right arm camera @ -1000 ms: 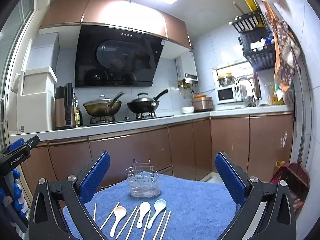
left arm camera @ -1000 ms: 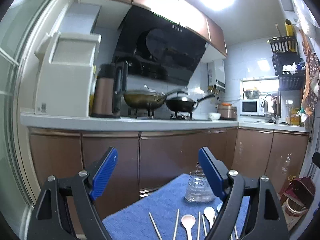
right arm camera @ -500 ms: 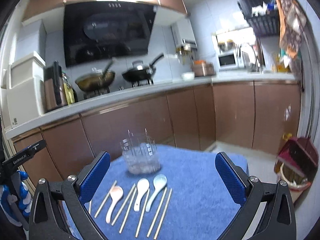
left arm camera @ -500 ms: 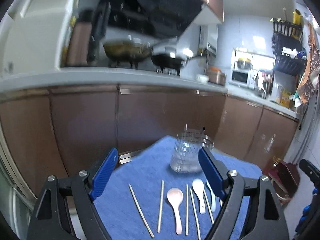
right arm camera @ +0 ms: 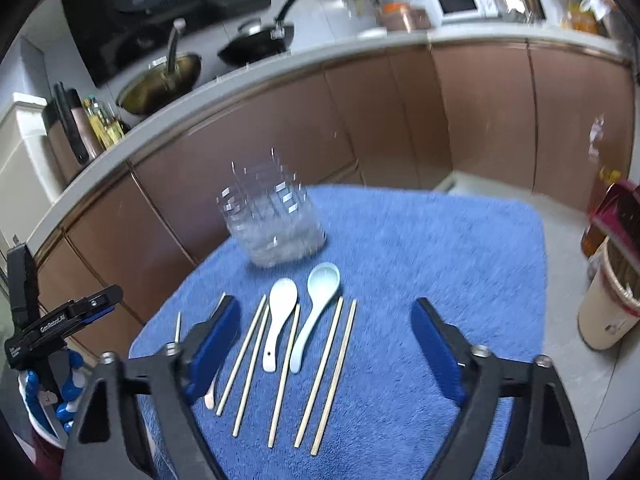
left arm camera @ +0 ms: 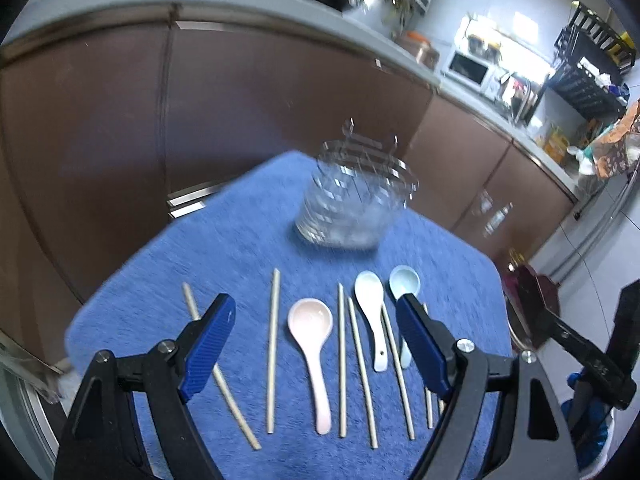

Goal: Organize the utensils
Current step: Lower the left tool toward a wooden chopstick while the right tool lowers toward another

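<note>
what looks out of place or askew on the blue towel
Only the leftmost wooden chopstick stands out: it lies slanted across the blue towel, while the other chopsticks and the pink spoon run roughly parallel. The clear plastic utensil holder stands upright; nothing looks spilled or damaged.

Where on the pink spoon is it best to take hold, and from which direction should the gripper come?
Probably the handle of the pink spoon, about midway, coming from above. It lies flat on the blue towel, with chopsticks on both sides, and the narrow handle fits between the fingers. The left gripper, open, already straddles it.
</note>
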A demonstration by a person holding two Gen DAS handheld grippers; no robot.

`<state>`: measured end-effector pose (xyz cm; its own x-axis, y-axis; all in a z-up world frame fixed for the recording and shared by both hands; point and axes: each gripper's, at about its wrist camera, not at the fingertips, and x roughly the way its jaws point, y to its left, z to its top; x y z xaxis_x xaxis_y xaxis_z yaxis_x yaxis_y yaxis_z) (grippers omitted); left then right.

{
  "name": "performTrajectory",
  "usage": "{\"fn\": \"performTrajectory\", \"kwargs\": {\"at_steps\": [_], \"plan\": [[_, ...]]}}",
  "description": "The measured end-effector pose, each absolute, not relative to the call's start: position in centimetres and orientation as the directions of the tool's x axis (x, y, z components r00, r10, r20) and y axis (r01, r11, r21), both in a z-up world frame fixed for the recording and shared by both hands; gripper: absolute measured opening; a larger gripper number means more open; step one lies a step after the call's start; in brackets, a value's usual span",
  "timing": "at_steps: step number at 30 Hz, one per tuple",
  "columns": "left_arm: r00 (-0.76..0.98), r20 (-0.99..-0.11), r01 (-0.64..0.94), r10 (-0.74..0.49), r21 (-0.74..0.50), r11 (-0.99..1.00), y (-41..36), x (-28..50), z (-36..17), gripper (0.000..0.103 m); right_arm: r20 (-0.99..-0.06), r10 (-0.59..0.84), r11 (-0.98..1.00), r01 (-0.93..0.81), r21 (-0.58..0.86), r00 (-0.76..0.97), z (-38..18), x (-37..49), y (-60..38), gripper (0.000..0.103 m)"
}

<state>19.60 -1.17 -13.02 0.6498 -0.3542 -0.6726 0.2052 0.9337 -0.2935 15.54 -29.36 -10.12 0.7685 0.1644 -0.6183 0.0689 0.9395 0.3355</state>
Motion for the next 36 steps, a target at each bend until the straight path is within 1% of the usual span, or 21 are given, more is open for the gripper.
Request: {"fn": "performTrajectory", "kwargs": {"at_steps": [1, 3, 4, 6, 8, 11, 13, 16, 24, 32, 34, 36], "plan": [[0.635, -0.687, 0.205, -0.355, -0.293, 0.934, -1.4, 20.2, -13.3, 0.081, -0.627, 0.171, 0.939, 0.066, 0.337, 0.76, -10.4, 15.9, -29.4, 0.073], [0.603, -0.714, 0.197, -0.355, -0.299, 0.934, -1.7, 21.6, -14.1, 0.081, -0.656, 0.203, 0.935, 0.055, 0.351, 0.727, -11.2, 17.2, -29.5, 0.062], [0.586, -0.728, 0.192, -0.357, -0.303, 0.933, -1.8, 22.4, -14.5, 0.081, -0.67, 0.215, 0.933, 0.053, 0.356, 0.711, -11.6, 17.9, -29.5, 0.059], [0.555, -0.756, 0.182, -0.347, -0.297, 0.937, -1.8, 24.2, -15.3, 0.08, -0.701, 0.238, 0.931, 0.047, 0.361, 0.673, -12.7, 19.5, -29.5, 0.045], [0.52, -0.786, 0.175, -0.334, -0.285, 0.942, -1.9, 26.2, -16.2, 0.078, -0.732, 0.272, 0.923, 0.047, 0.383, 0.625, -13.9, 21.0, -29.7, 0.037], [0.464, -0.826, 0.171, -0.322, -0.273, 0.947, -2.1, 28.6, -17.7, 0.066, -0.782, 0.307, 0.916, 0.055, 0.397, 0.542, -16.3, 23.7, -29.5, 0.033], [0.415, -0.852, 0.169, -0.319, -0.273, 0.947, -2.1, 30.1, -18.8, 0.052, -0.816, 0.31, 0.92, 0.06, 0.386, 0.488, -17.9, 25.6, -29.2, 0.031], [0.355, -0.882, 0.156, -0.309, -0.27, 0.95, -1.9, 32.0, -20.5, 0.042, -0.847, 0.302, 0.928, 0.067, 0.365, 0.437, -19.6, 27.6, -28.9, 0.027], [0.258, -0.92, 0.155, -0.295, -0.262, 0.952, -2.0, 35.1, -23.3, 0.029, -0.911, 0.25, 0.952, 0.088, 0.293, 0.327, -22.7, 31.4, -28.5, 0.021], [0.208, -0.954, 0.164, -0.216, -0.184, 0.969, -3.3, 37.1, -25.2, 0.021, -0.935, 0.199, 0.971, 0.069, 0.229, 0.295, -23.6, 32.8, -27.4, 0.014], [0.199, -0.96, 0.168, -0.199, -0.167, 0.972, -3.6, 37.2, -25.6, 0.017, -0.937, 0.192, 0.973, 0.065, 0.22, 0.293, -23.8, 32.9, -27.3, 0.013], [0.209, -0.962, 0.176, -0.174, -0.138, 0.975, -4.1, 37.1, -25.7, 0.015, -0.937, 0.188, 0.974, 0.064, 0.215, 0.293, -23.9, 33.3, -27.1, 0.01]]}}
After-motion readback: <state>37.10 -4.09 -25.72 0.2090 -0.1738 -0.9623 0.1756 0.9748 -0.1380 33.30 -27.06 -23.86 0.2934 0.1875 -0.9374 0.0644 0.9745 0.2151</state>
